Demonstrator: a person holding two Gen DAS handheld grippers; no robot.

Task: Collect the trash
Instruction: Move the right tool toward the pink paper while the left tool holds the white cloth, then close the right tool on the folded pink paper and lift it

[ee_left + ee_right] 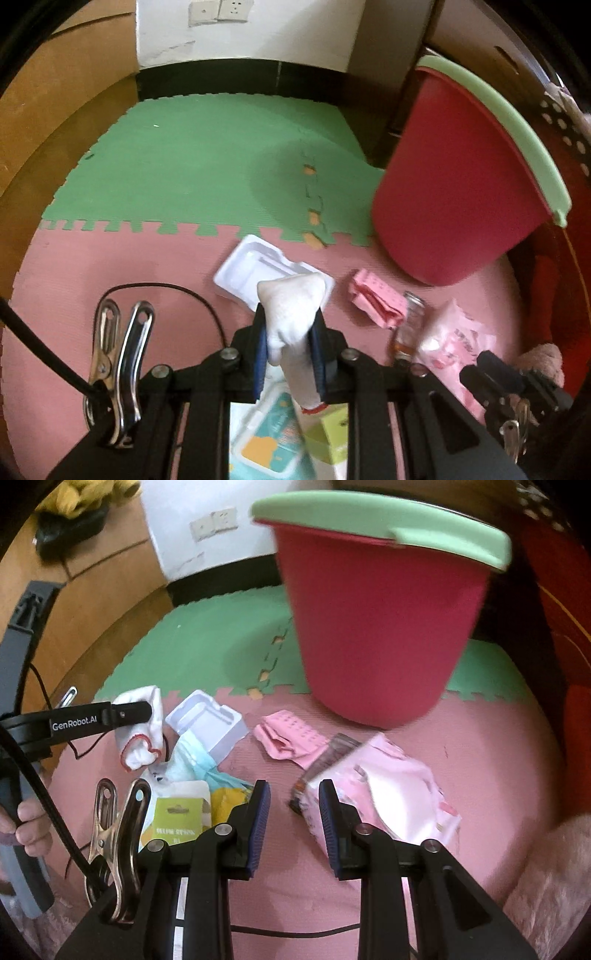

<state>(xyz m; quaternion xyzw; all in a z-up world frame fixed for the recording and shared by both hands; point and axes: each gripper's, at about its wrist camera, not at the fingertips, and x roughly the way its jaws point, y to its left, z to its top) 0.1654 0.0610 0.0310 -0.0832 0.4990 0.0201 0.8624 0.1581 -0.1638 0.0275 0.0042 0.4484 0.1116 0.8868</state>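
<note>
My left gripper (289,338) is shut on a white sock (293,314) with a red-trimmed cuff and holds it above the pink mat. The sock also shows in the right wrist view (142,734), hanging from the left gripper (129,712). My right gripper (294,819) is open and empty, low over the mat, just left of a pink plastic bag (391,786). The red bin (373,627) with a green rim stands beyond it; in the left wrist view the bin (458,184) is at the right.
On the mat lie a white plastic tray (258,269), a folded pink cloth (376,302), a small glass bottle (408,325), a wet-wipes pack (266,439), a green card box (177,819) and a blue mask (199,768). A wooden cabinet (92,602) stands left.
</note>
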